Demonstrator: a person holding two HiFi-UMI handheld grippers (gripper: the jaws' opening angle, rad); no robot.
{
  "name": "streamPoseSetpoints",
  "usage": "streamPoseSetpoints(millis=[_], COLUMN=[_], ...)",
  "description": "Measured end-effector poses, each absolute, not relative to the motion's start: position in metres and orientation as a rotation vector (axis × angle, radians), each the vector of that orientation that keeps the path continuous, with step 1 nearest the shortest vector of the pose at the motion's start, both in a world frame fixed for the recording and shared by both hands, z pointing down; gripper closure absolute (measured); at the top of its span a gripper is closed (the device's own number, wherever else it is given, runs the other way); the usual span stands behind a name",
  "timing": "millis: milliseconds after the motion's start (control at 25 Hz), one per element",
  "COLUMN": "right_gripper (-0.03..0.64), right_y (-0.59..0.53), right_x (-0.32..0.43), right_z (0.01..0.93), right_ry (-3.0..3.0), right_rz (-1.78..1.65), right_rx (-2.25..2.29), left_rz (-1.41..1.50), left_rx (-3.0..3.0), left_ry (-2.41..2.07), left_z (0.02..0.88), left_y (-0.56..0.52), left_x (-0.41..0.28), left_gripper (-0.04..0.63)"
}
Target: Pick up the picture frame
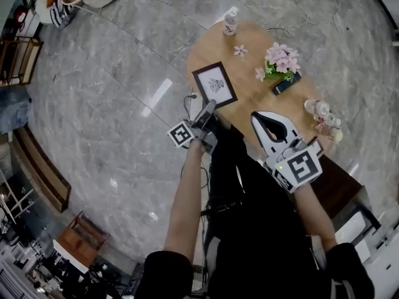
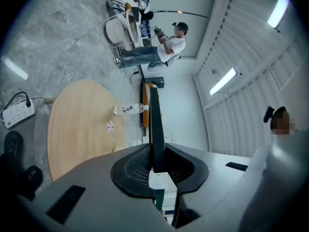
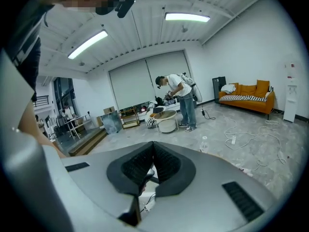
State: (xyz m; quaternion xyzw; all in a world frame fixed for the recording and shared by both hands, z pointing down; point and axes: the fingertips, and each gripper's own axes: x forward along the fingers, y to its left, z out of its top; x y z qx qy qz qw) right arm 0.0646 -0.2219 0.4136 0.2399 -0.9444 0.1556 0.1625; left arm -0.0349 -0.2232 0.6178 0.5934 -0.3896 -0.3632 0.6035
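1. Floor (image 1: pixel 124 61): grey marble on every side of the table.
2. Table (image 1: pixel 249 92): oval wooden top. It also shows in the left gripper view (image 2: pixel 82 124).
3. Right gripper (image 1: pixel 257 117): over the table's near end, to the right of the frame. The tongs are pinched together with nothing between them, as its own view shows (image 3: pixel 153 145).
4. Left gripper (image 1: pixel 209 106): at the table's near-left edge. The tongs are narrow and clamped on the frame's near edge (image 2: pixel 157 151).
5. Frame (image 1: pixel 214 85): black border, white mat, small dark print. It sits over the table's left edge, held up off the top. In the left gripper view it stands edge-on between the pads (image 2: pixel 155 124), with the table well behind it.
6. Flowers (image 1: pixel 282 60): a pink bunch on the table's right side, well apart from the frame.
7. Power strip (image 2: pixel 18 112): white, with one plug in it, on the floor beside the table.
8. Bottle (image 1: pixel 230 22): clear and upright at the table's far end.
9. Blossom (image 1: pixel 240 50): a single pink one on the table, between the bottle and the flowers.
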Motion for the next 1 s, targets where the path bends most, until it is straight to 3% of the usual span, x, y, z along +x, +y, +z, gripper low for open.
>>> streamPoseSetpoints(millis=[400,1000], right_gripper=[0.603,0.604], right_y=[-0.228,-0.2], right_x=[0.083,0.048], right_z=[0.357,0.289], right_ry=[-2.783,-2.882], right_rz=[0.372,0.249], right_rx=[0.729,0.807], left_rz=[-0.949,-1.125], left_rx=[1.45,1.453], left_ry=[-0.966,-1.057], left_z=[0.495,0.342], left_y=[-0.23,-0.176], left_x=[-0.042,-0.098], left_gripper=[0.528,0.528])
